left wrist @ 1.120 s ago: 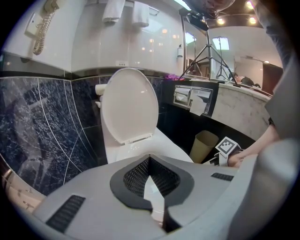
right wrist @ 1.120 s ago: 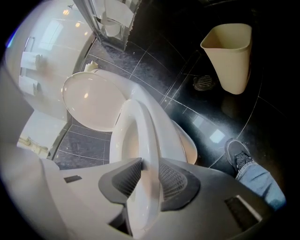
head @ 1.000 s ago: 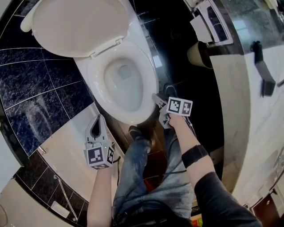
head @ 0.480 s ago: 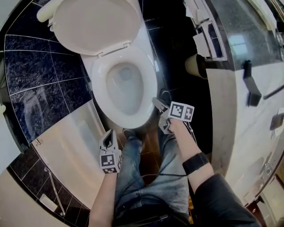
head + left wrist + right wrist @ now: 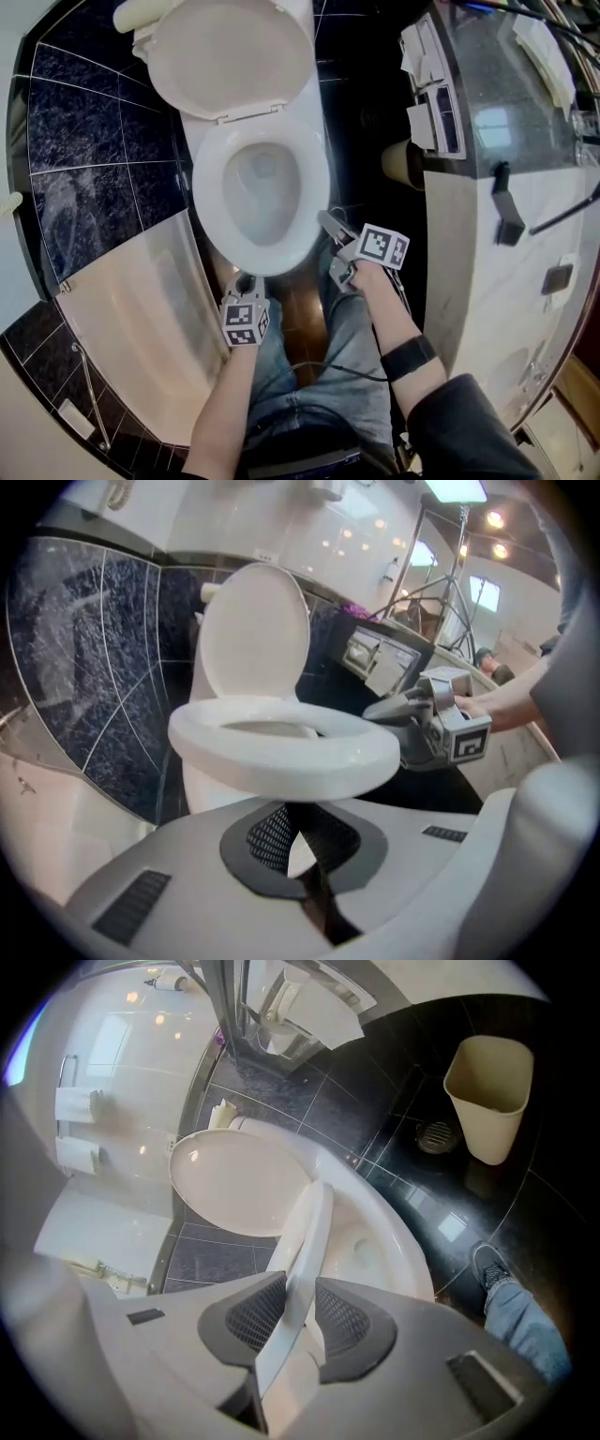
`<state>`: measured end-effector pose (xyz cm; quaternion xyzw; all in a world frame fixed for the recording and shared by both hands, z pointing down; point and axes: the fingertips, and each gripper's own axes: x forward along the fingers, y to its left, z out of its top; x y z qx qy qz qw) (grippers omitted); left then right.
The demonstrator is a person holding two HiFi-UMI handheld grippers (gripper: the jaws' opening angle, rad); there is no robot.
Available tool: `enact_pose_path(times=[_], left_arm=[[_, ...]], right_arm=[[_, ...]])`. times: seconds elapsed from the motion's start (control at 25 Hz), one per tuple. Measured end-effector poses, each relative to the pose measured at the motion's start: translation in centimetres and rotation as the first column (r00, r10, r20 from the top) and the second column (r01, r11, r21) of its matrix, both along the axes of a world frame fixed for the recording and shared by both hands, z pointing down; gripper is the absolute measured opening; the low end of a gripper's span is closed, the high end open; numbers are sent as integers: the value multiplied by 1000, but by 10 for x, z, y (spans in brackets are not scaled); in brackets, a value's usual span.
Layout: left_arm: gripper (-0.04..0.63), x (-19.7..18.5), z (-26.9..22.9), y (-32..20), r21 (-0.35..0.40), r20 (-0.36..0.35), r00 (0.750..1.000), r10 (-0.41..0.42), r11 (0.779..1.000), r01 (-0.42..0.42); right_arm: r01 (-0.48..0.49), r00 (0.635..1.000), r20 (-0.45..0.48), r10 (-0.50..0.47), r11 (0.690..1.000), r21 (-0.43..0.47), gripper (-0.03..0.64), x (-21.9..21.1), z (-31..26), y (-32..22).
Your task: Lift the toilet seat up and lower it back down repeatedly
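The white toilet seat [image 5: 208, 183] lies over the bowl with its front edge raised a little, and the lid [image 5: 230, 56] stands upright behind it. My right gripper [image 5: 324, 221] is shut on the seat's front right rim [image 5: 305, 1241], and its two dark pads [image 5: 258, 1314] press on either side of the rim. In the left gripper view the seat [image 5: 281, 747] hovers above the bowl, with the right gripper [image 5: 380, 710] at its side. My left gripper [image 5: 246, 281] sits just in front of the bowl. Its tips are together and hold nothing [image 5: 300, 841].
A beige bin [image 5: 398, 161] stands on the dark floor right of the toilet, next to a floor drain [image 5: 437, 1136]. A counter [image 5: 487, 131] runs down the right side and a pale bathtub wall [image 5: 131, 309] lies on the left. The person's jeans [image 5: 319, 366] and shoe [image 5: 489, 1265] are near the bowl.
My left gripper has moved right, from beside the bathtub wall to the front of the bowl. The right gripper has kept its hold on the seat's rim.
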<state>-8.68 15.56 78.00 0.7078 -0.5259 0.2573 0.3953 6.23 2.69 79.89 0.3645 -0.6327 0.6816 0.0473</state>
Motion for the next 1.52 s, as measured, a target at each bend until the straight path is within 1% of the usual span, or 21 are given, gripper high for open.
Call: enact_pose_path(times=[0.12, 0.24, 0.36, 0.4, 0.44, 0.56, 0.64, 0.72, 0.8, 0.88, 1.0, 1.16, 1.28, 1.44, 1.52], left_arm=[[0, -1, -14, -13, 34, 2, 999, -37, 999, 37], [0, -4, -28, -19, 48, 19, 999, -44, 998, 43], [0, -6, -46, -32, 64, 17, 998, -57, 996, 56], [0, -7, -52, -37, 70, 14, 998, -67, 995, 66], [0, -8, -60, -43, 77, 12, 997, -79, 994, 78], [0, -15, -84, -64, 110, 7, 992, -125, 986, 123], [0, -19, -104, -82, 135, -3, 987, -160, 978, 159], [0, -25, -122, -102, 168, -13, 979, -201, 965, 201], [0, -31, -139, -125, 206, -11, 974, -227, 953, 224], [0, -36, -154, -148, 244, 19, 975, -220, 947, 209], [0, -45, -174, -180, 295, 56, 977, -207, 938, 182], [0, -58, -196, -229, 356, 73, 970, -234, 914, 194], [0, -67, -208, -265, 383, 90, 963, -255, 901, 203], [0, -78, -218, -308, 406, 130, 957, -261, 894, 189], [0, -82, -219, -326, 411, 146, 954, -262, 893, 183]], right_arm=[[-14, 1000, 12, 14, 1000, 4, 124, 0, -12, -6], [-8, 1000, 4, 8, 1000, 2, 127, -1, -24, -12], [-14, 1000, 12, 14, 1000, 9, 126, -1, -39, -18], [-18, 1000, 18, 18, 1000, 16, 118, -1, -46, -21], [-18, 1000, 20, 17, 999, 29, 82, 0, -55, -25], [-30, 999, 18, 29, 998, 61, 81, 9, -81, -34], [-22, 1000, -7, 23, 996, 89, 80, 16, -98, -38], [19, 998, -55, -13, 992, 124, 46, 21, -114, -41], [79, 992, -110, -61, 983, 164, 16, 23, -128, -48], [132, 983, -151, -102, 970, 204, 15, 22, -142, -55], [193, 972, -185, -148, 947, 257, 15, 17, -162, -67], [255, 958, -213, -195, 917, 306, 15, 10, -184, -87], [316, 939, -250, -236, 881, 353, 15, 6, -196, -100], [401, 906, -309, -290, 823, 401, 16, 6, -208, -117], [426, 894, -329, -304, 805, 412, 15, 9, -211, -124]])
